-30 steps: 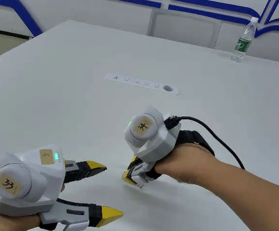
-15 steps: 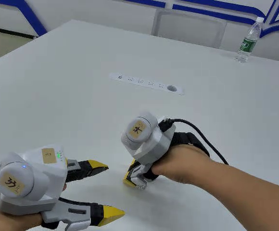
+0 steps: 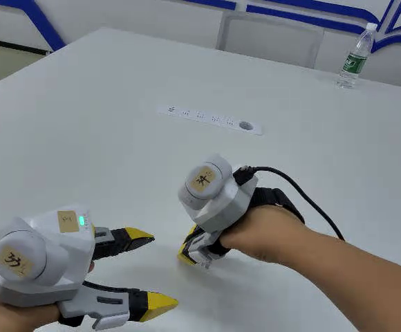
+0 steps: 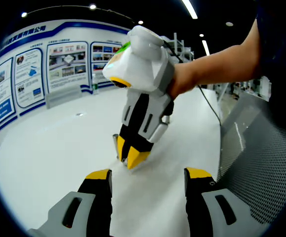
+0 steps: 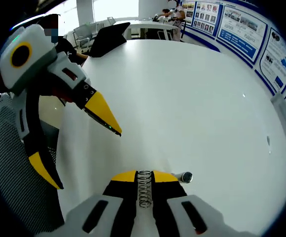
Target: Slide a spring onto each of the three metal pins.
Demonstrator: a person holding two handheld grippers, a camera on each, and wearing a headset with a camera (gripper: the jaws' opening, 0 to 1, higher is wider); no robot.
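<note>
Left tongs (image 3: 155, 270) stood apart, low over the tabletop (image 3: 104, 138), pointing toward the right tongs (image 5: 144, 177). These were clamped on a spring (image 5: 144, 191), tips angled down at the tabletop. A pin (image 5: 184, 177) lay just beside those tips.

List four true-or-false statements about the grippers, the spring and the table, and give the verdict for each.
1. The right gripper is shut on a spring. True.
2. The left gripper holds a metal pin. False: its jaws stand apart with nothing between them.
3. A water bottle stands at the far side of the table. True.
4. The spring sits on the metal pin. False: the spring is between the right gripper's jaws, and the pin is beside them.
</note>
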